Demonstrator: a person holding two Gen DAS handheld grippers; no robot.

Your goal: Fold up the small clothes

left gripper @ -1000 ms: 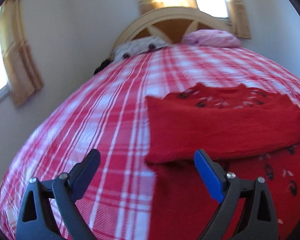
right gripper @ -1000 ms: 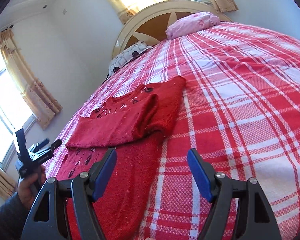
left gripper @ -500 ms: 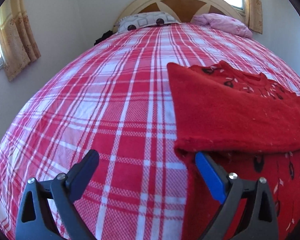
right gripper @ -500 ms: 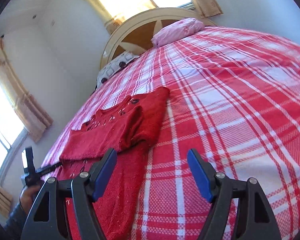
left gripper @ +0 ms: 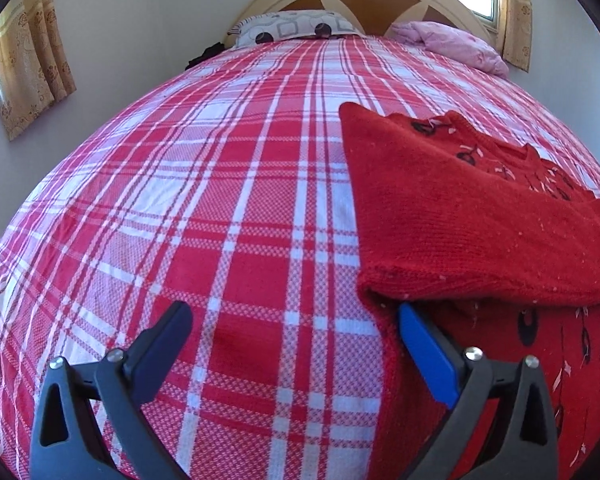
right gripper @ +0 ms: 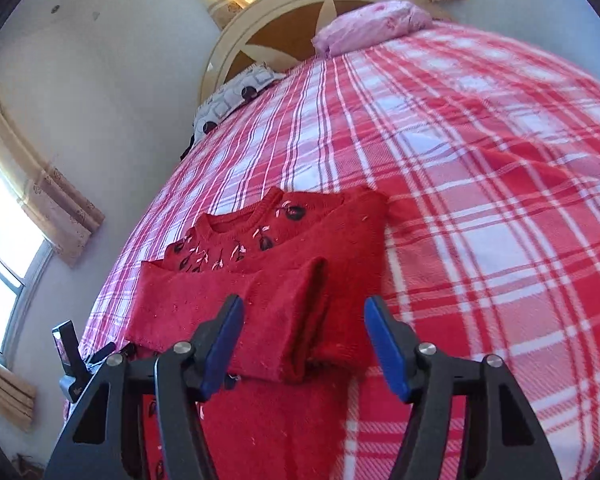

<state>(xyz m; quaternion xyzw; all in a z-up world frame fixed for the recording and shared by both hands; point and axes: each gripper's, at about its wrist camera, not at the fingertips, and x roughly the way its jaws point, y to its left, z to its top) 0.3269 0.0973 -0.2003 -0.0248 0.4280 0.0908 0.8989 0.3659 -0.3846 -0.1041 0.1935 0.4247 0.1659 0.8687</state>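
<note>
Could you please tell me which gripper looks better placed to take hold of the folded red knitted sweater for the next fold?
Probably the right gripper: its closing jaws already straddle the folded sleeve of the red knitted sweater. The left gripper hangs open mostly over the red-and-white plaid bedspread, with only one pad at the sweater's edge.

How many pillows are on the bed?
2. A grey patterned pillow lies at the head of the bed on the left in the left wrist view, and a pink pillow beside it on the right. None other shows.
</note>
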